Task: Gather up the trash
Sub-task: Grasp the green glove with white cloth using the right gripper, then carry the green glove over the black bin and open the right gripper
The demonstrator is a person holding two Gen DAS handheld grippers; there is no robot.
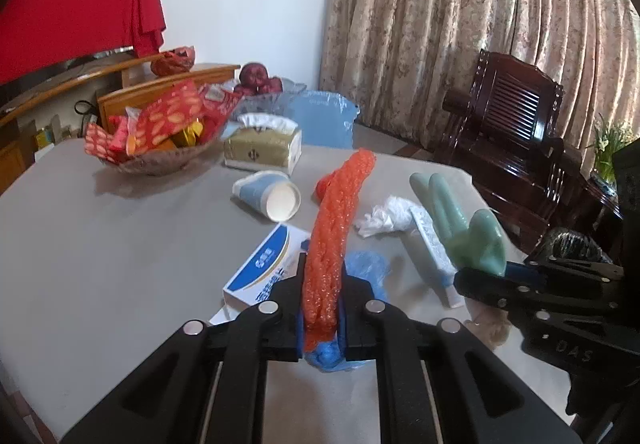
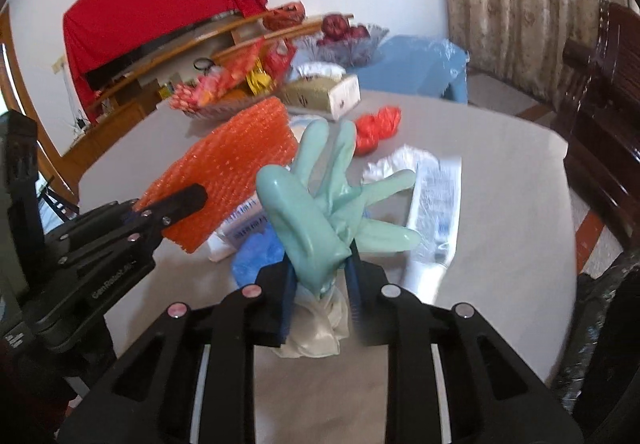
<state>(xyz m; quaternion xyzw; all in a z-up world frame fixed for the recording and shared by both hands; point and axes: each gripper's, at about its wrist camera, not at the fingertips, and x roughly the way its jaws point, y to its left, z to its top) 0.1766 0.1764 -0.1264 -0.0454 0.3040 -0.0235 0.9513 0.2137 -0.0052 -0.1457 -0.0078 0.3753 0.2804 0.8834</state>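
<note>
My left gripper (image 1: 323, 308) is shut on an orange bubble-wrap sheet (image 1: 334, 236), held edge-on above the grey table (image 1: 100, 244); it also shows in the right wrist view (image 2: 228, 167). My right gripper (image 2: 322, 276) is shut on a pale green rubber glove (image 2: 320, 211), fingers splayed upward; it also shows in the left wrist view (image 1: 472, 228). On the table lie a tipped paper cup (image 1: 272, 195), a blue-white box (image 1: 264, 268), a crumpled blue plastic (image 1: 368, 264), white crumpled wrap (image 1: 384, 219), a long white wrapper (image 2: 436, 211) and an orange bag (image 2: 378, 127).
A snack basket (image 1: 156, 135) and a tissue box (image 1: 262, 147) stand at the table's far side. A blue stool (image 1: 324, 115) and a dark wooden chair (image 1: 516, 123) are beyond it. A black-lined bin (image 1: 572, 244) is at the right.
</note>
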